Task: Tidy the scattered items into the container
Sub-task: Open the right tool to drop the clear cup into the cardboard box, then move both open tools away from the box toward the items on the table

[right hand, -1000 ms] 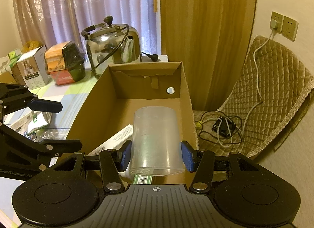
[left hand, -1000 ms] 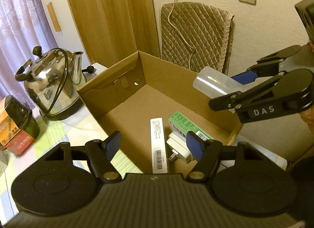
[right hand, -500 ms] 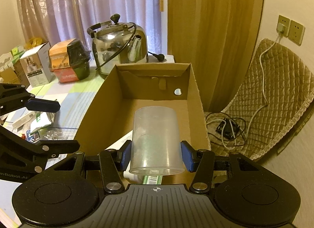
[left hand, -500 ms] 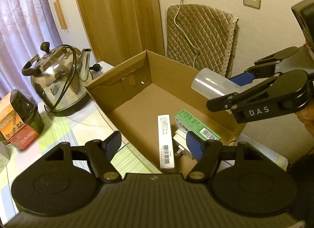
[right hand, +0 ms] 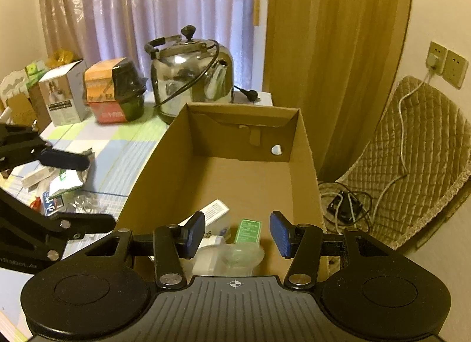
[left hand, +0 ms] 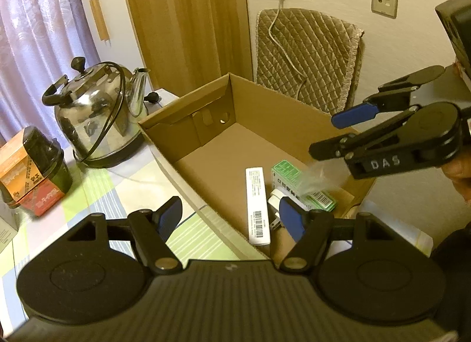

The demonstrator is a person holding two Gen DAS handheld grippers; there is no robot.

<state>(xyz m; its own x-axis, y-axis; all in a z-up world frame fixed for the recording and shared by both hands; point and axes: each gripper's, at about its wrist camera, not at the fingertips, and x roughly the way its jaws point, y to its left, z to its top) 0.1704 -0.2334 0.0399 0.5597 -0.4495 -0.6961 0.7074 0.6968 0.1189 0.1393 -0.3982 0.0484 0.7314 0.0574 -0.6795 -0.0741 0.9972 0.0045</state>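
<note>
An open cardboard box stands at the table's edge. Inside it lie a long white carton, a green carton and a white plug. A clear plastic cup, blurred, sits over the green carton at the box's near end. My right gripper is open just above the cup, apart from it. My left gripper is open and holds nothing, over the box's near left rim.
A steel kettle and an orange-and-black package stand on the table left of the box. Loose packets lie on the tablecloth. A quilted chair and floor cables are beyond the box.
My right gripper opened and let go of the clear cup, which dropped into the box onto the green carton. Both grippers drew back slightly from the box.
</note>
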